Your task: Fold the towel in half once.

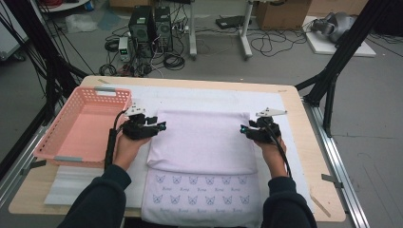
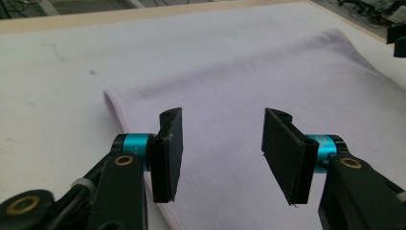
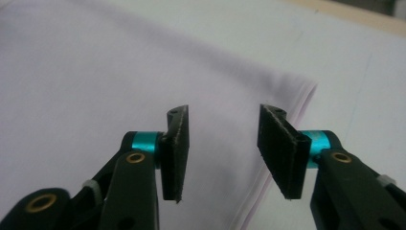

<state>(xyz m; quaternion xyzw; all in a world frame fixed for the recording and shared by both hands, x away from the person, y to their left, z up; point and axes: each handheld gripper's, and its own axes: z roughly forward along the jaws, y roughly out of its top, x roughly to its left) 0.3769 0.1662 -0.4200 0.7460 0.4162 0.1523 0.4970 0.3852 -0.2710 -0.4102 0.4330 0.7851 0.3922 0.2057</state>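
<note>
High view: folded cloth (image 1: 202, 140) between both released grippers, left (image 1: 160, 126), right (image 1: 242, 129); jaws empty.

Soft matt lilac cloth (image 1: 202, 140) – pink plastic lattice basket (image 1: 85, 124) – pale wood table (image 1: 304, 137).

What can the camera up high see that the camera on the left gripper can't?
The high view takes in the pink basket at the table's left, the person's hands and dark sleeves, the cat-face prints on the cloth's near part, and computers on the floor beyond. The left gripper view gives a close look at the left gripper: black pads standing apart with nothing between them, and teal collars behind them. Both show the folded pale lilac cloth lying on the white table cover.
</note>
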